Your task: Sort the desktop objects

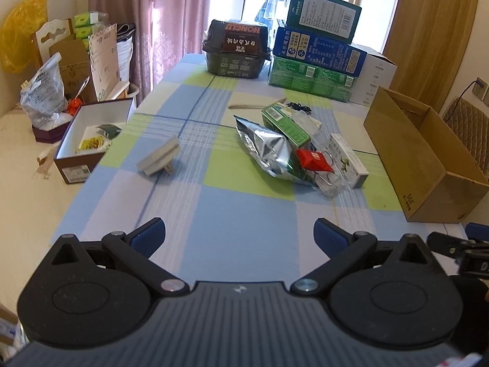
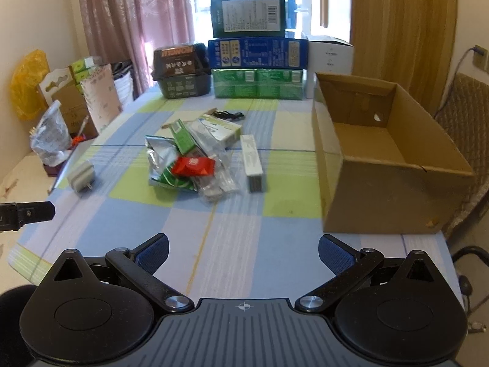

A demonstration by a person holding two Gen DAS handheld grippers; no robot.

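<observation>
Mid-table on the checked cloth sits the pile: a silver foil bag, a red packet on top, green boxes, and a white carton on its right edge with its long axis running near-to-far. Both claws hover at the near edge, spread wide, holding nothing: left gripper, right gripper. The empty cardboard box stands right of the pile, so the right one looks better placed. The grey charger, off alone to the left, suits the left one.
</observation>
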